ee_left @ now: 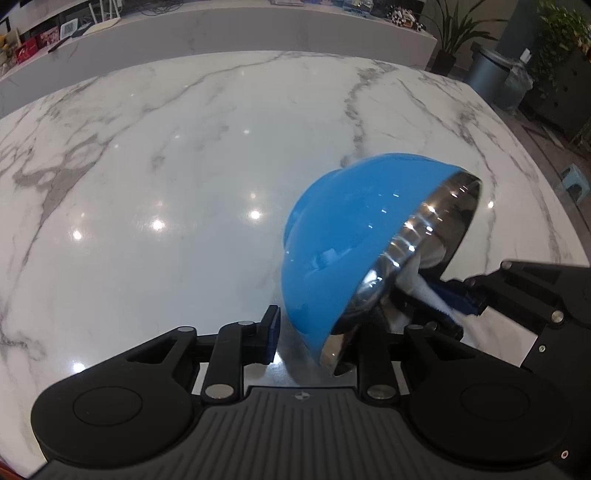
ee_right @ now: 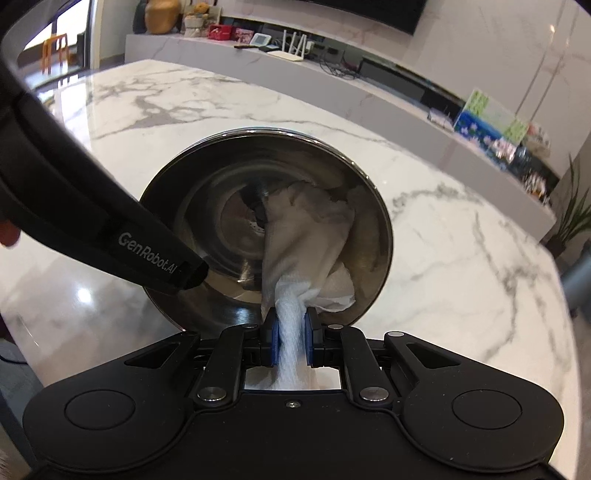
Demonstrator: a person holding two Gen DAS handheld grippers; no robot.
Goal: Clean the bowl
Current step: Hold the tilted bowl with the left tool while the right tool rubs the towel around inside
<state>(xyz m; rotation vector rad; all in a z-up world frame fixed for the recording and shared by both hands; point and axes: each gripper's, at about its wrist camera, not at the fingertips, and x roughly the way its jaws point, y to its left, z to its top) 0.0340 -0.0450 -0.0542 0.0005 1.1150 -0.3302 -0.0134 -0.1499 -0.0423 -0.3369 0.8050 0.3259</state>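
A bowl [ee_left: 343, 243], blue outside and shiny steel inside [ee_right: 221, 229], is held tilted on its side above the marble table [ee_left: 166, 166]. My left gripper [ee_left: 325, 332] is shut on the bowl's rim; its black body [ee_right: 122, 236] crosses the left of the right wrist view. My right gripper [ee_right: 291, 332] is shut on a white paper towel [ee_right: 306, 236], whose crumpled end lies inside the bowl against its right wall. The right gripper [ee_left: 465, 295] with the towel also shows at the bowl's mouth in the left wrist view.
The white marble table [ee_right: 443, 240] spreads all around. A long low counter [ee_right: 332, 74] with boxes, a router and cables runs behind it. Potted plants [ee_left: 454, 33] and a grey bin [ee_left: 487, 70] stand past the table's far right corner.
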